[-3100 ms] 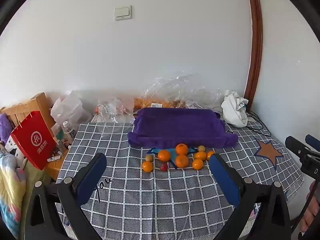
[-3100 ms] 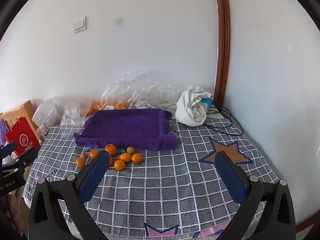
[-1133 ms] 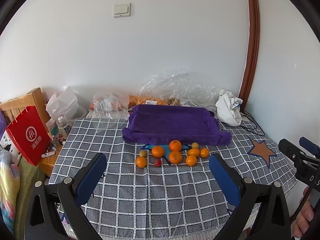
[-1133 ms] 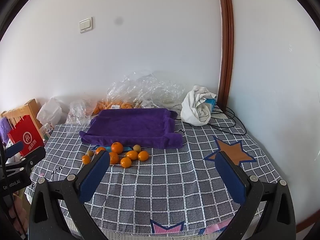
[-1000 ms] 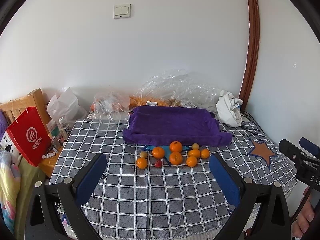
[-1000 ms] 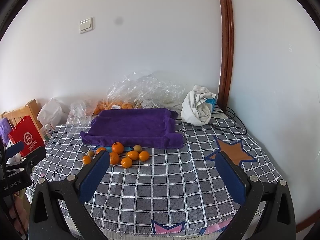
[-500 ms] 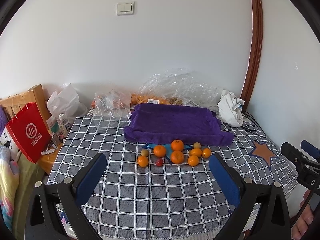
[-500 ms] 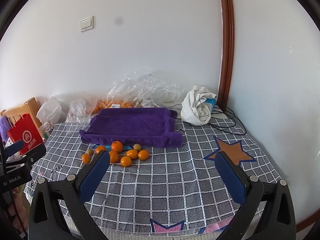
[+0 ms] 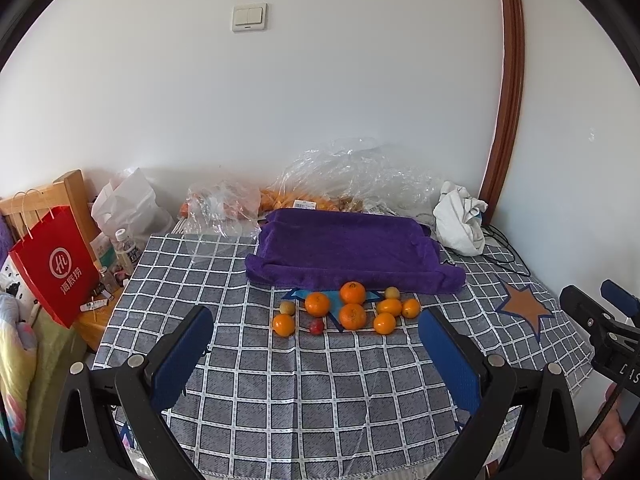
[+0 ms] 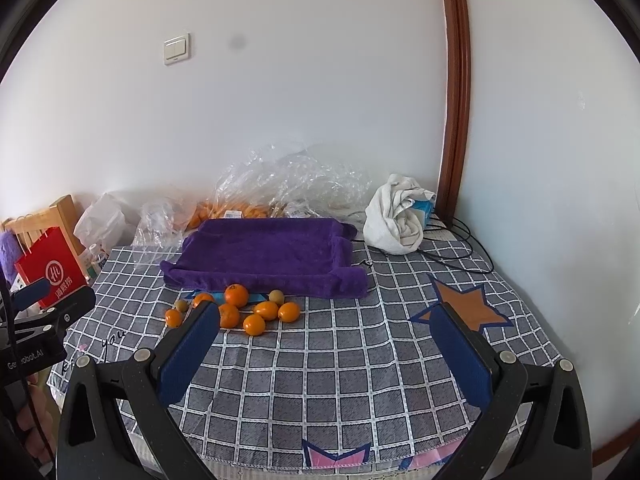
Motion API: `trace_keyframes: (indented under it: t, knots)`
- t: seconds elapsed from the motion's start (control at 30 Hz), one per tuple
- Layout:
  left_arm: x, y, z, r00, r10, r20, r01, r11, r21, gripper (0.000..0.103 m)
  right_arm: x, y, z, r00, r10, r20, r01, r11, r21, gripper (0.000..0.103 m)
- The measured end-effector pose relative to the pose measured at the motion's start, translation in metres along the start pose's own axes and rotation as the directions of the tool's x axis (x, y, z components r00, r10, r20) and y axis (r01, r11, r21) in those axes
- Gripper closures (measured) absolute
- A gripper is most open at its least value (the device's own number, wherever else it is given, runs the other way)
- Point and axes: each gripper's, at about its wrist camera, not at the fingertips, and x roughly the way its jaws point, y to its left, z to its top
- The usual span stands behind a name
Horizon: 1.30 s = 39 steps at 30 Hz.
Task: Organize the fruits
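Several oranges (image 9: 352,315) lie in a cluster on the grey checked tablecloth (image 9: 280,392), with a small red fruit (image 9: 316,327) and two small yellow-green fruits (image 9: 287,307). Just behind them lies a purple towel tray (image 9: 348,248). The cluster (image 10: 256,312) and the tray (image 10: 264,252) also show in the right wrist view. My left gripper (image 9: 316,344) is open and empty, held above the table's front, short of the fruit. My right gripper (image 10: 326,338) is open and empty, to the right of the cluster.
Clear plastic bags (image 9: 360,176) with more fruit lie against the wall behind the tray. A white cloth bundle (image 9: 460,216) and cables sit at the back right. A red paper bag (image 9: 56,264), bottles and a wooden chair stand off the table's left edge.
Both grippers have drifted slightly closer to the table and the fruit over the last second. Both stay open and empty. The fruit has not moved.
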Motion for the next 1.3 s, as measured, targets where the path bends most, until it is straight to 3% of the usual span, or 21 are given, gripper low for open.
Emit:
trace_keyframes:
  t: [0.23,0.37,0.5,0.6,0.83,1.0,1.3]
  knots:
    - [0.005,0.002,-0.001,1.000,-0.007,-0.011,0.007,1.000,0.002,0.000,0.004,0.003,-0.001,1.000,0.020,-0.012,-0.020,1.000,0.001,0.000]
    - [0.006,0.003,-0.001,1.000,-0.011,0.000,0.011,1.000,0.000,0.000,0.007,0.009,-0.003,1.000,-0.017,-0.006,0.016,0.999,-0.037,0.000]
    - [0.015,0.007,-0.003,0.999,0.042,-0.004,-0.042,0.999,-0.015,0.000,0.016,0.012,-0.004,1.000,-0.023,-0.003,0.023,0.999,-0.040,0.000]
    - [0.026,0.013,-0.008,0.999,0.033,-0.024,-0.034,0.999,-0.025,0.000,0.028,0.014,-0.008,0.999,-0.035,-0.013,0.034,0.998,-0.045,0.000]
    - [0.061,0.025,-0.022,0.995,0.062,-0.074,-0.065,0.997,-0.038,0.000,0.068,0.015,-0.023,0.996,0.049,-0.072,-0.051,0.998,-0.025,0.000]
    - [0.090,0.037,-0.033,0.991,0.052,-0.122,-0.062,0.995,-0.078,0.000,0.112,0.019,-0.031,0.995,0.001,-0.099,-0.006,0.999,-0.054,0.000]
    - [0.141,0.049,-0.048,0.973,0.029,-0.230,-0.039,0.998,-0.043,0.001,0.182,0.019,-0.049,0.968,0.036,-0.248,-0.050,0.997,-0.051,0.008]
